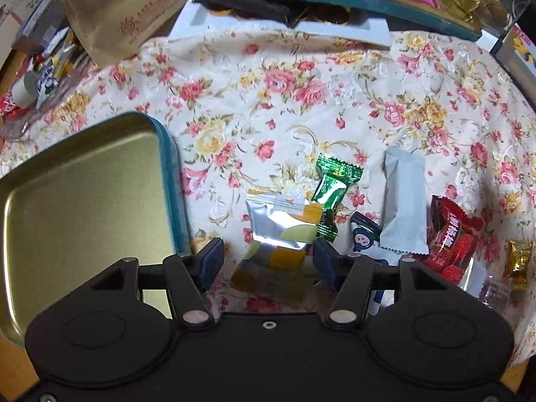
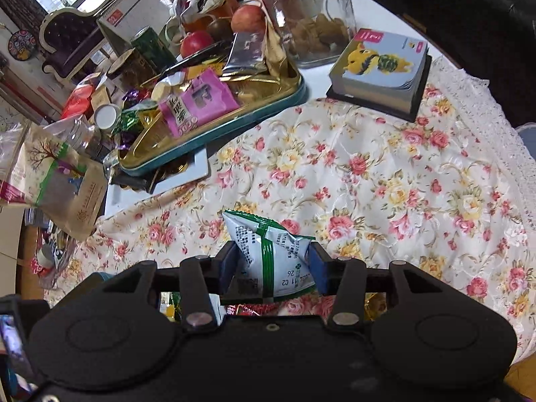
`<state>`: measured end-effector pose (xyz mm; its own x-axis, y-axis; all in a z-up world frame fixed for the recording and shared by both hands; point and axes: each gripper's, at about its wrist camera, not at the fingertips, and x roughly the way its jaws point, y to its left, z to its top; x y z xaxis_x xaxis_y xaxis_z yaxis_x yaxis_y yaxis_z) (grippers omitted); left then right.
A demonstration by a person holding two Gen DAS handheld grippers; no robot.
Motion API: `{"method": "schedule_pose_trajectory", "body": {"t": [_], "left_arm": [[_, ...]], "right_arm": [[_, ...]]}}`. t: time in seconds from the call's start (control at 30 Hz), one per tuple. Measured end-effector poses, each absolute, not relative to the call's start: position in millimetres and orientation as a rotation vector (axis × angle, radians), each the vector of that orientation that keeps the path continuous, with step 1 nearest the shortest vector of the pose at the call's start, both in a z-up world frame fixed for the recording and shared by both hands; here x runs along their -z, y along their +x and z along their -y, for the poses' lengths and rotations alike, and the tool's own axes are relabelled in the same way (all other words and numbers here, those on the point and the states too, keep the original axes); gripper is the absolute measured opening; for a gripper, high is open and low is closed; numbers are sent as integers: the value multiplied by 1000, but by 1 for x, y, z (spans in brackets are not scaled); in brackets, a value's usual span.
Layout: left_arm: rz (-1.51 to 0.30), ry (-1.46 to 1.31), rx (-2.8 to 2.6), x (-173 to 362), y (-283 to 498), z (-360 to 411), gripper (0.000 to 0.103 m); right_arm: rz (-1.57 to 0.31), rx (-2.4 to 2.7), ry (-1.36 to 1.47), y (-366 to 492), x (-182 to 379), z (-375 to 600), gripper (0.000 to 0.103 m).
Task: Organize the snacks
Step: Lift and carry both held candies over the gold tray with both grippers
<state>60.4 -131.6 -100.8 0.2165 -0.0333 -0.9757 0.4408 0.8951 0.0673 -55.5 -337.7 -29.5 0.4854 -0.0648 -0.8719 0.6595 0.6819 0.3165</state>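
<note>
We see a tablecloth (image 1: 301,93) spread over the table. On it, at the left, sits an open tin tray (image 1: 83,194). To its right lies a cluster of wrapped snacks: a foil packet (image 1: 281,224) between the left gripper's fingers (image 1: 211,261), a twist-wrapped candy (image 1: 331,191) just behind it, then a long pouch (image 1: 402,201), then a strawberry packet (image 1: 452,238). At the far edge, a second tin tray (image 2: 214,127) holds packets; right of it stand a glass jar (image 2: 308,13) and a thick booklet (image 2: 382,67).
</note>
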Motion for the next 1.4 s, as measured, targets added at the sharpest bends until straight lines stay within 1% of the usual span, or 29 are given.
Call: {"method": "schedule_pose_trajectory", "body": {"t": [0.07, 0.13, 0.2, 0.33, 0.43, 0.57, 0.77, 0.93, 1.03, 1.2, 1.3, 1.4], "left_arm": [[-1303, 357, 329, 105, 60, 135, 64], [-1295, 366, 333, 105, 59, 138, 62], [-1303, 355, 351, 104, 59, 139, 50], [-1322, 333, 345, 102, 59, 139, 48], [-1329, 313, 339, 90, 57, 139, 48], [-1292, 220, 369, 50, 58, 132, 48], [-1127, 128, 335, -26, 69, 102, 48], [-1035, 135, 213, -62, 92, 63, 48], [-1037, 148, 150, -65, 106, 38, 48], [-1096, 168, 46, -44, 115, -2, 48], [-1178, 162, -21, -27, 124, -23, 48], [-1271, 100, -67, -13, 132, -49, 48]], "right_arm": [[-965, 493, 722, -59, 25, 341, 49], [-954, 493, 731, -61, 19, 343, 49], [-947, 495, 727, -62, 15, 344, 49], [-939, 484, 714, -61, 8, 340, 49], [-932, 483, 713, -61, 4, 340, 49], [-910, 500, 711, -62, -1, 342, 49], [-894, 552, 693, -61, -2, 343, 49], [-902, 559, 625, -51, 1, 326, 49], [-918, 535, 545, -37, 4, 302, 49], [-955, 444, 432, -10, 10, 252, 49], [-977, 371, 386, 5, 13, 218, 49], [-991, 288, 355, 18, 15, 184, 49]]}}
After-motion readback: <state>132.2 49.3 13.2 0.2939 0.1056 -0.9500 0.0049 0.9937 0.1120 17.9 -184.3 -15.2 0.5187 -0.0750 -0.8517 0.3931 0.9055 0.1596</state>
